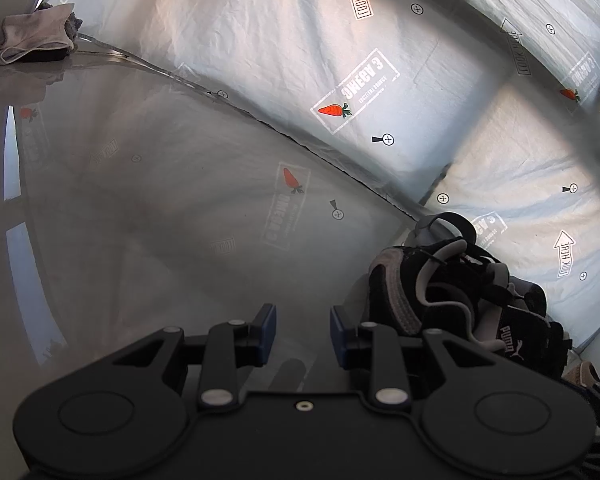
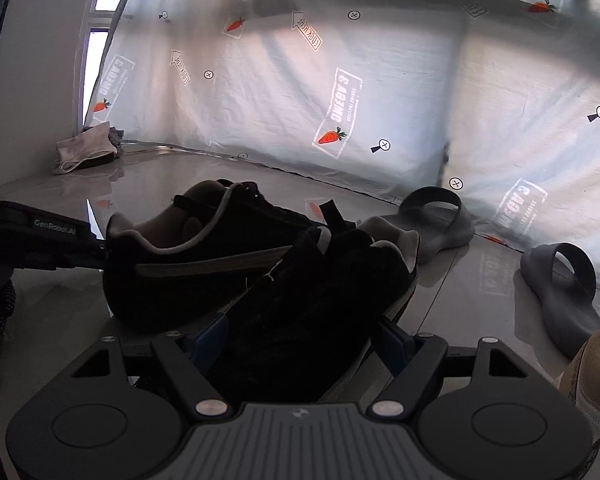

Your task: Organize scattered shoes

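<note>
The right gripper (image 2: 300, 340) has its jaws clenched around one black sneaker (image 2: 320, 300). A second black sneaker (image 2: 204, 248) sits just behind it, touching. The left gripper (image 1: 303, 326) has its jaws released over bare floor (image 1: 160, 200), both sneakers just to its right. Beyond lie two grey slides (image 2: 436, 216), well apart, and one tan shoe (image 2: 598, 376).

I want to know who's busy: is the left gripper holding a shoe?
No, the left gripper is open with only bare floor between its fingers; the black sneaker lies beside it.
</note>
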Available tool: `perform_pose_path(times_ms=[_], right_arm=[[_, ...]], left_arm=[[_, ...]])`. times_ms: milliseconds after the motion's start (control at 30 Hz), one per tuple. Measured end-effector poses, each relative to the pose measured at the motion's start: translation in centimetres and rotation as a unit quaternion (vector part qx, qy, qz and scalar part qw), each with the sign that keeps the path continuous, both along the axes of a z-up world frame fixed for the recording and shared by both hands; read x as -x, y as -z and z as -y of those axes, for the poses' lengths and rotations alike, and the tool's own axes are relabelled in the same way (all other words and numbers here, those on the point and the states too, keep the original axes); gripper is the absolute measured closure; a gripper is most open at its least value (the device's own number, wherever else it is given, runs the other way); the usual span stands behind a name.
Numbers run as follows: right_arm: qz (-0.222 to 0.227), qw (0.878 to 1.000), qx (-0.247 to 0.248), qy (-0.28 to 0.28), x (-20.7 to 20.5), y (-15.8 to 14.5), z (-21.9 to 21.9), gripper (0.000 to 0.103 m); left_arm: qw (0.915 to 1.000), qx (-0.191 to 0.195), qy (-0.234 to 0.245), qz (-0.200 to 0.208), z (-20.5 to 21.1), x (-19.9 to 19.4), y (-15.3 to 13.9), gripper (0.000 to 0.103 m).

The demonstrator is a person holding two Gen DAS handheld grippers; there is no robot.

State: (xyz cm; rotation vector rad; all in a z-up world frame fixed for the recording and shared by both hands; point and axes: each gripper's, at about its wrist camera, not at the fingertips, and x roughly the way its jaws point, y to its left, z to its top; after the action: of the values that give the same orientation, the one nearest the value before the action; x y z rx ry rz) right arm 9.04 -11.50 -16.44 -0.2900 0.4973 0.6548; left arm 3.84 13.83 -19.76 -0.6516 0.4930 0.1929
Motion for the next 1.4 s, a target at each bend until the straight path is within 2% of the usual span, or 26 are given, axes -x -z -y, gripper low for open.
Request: perform_pose_path(times_ms=[267,333,400,500,633,700,800,867,900,967,1000,1133,1267,1400], right_arm=[[-0.012,0.999,-0.001,-0.035,1.2,-0.5,-0.4,0.021],[-0.032,0.999,-0.026,-0.013,0.9,-0.8,-0.2,0.02],[-0.034,0.998,-0.047,0.01,1.6,-0.9,-0.1,0.017],[-0.008,0.997,-0.075,0.028,3.4,-1.0,0.3,0.01],[0.026,0.993,-0.092,0.065,5.4,-1.2,0.6,0.01],[0.057,0.989,-0.098,0.092,6.3,-1.7,0.6,0.01],[0.072,0.982,-0.138,0.108,6.9,-3.0,0.4,0.01],[0.051,0.983,-0.151,0.088,6.5,-3.5,-0.1,0.014],[0.033,0.986,-0.152,0.066,6.2,-3.6,-0.8,0.026],[0.016,0.99,-0.134,0.034,5.8,-3.6,-2.5,0.041],[0.005,0.992,-0.12,0.022,5.5,-3.4,-3.7,0.044],[-0.063,0.986,-0.142,0.06,3.3,-2.6,-5.9,0.044],[-0.122,0.968,-0.184,0.12,0.3,-2.4,-6.4,0.044],[-0.154,0.964,-0.164,0.144,-1.5,-2.5,-7.8,0.047]], left_arm=[[1.0,0.004,-0.005,0.0,-0.1,0.0,0.1,0.073],[1.0,0.005,-0.006,0.001,-0.2,0.0,0.1,0.073],[1.0,0.006,-0.006,0.001,-0.2,0.0,0.1,0.073],[0.9999,0.008,-0.007,0.002,-0.3,0.0,0.2,0.073],[0.9999,0.008,-0.008,0.003,-0.2,0.0,0.2,0.073],[0.9999,0.009,-0.009,0.003,-0.2,0.0,0.2,0.073],[0.9999,0.011,-0.012,0.004,-0.3,0.1,0.2,0.073],[0.9998,0.014,-0.013,0.005,-0.4,0.1,0.3,0.073],[0.9998,0.015,-0.015,0.006,-0.4,0.2,0.3,0.073],[0.9997,0.019,-0.017,0.006,-0.5,0.2,0.3,0.073],[0.9996,0.021,-0.018,0.007,-0.6,0.3,0.3,0.073],[0.9995,0.022,-0.02,0.007,-0.6,0.3,0.3,0.073],[0.9997,0.017,-0.018,0.005,-0.5,0.2,0.2,0.073],[0.9996,0.018,-0.019,0.006,-0.5,0.3,0.3,0.073]])
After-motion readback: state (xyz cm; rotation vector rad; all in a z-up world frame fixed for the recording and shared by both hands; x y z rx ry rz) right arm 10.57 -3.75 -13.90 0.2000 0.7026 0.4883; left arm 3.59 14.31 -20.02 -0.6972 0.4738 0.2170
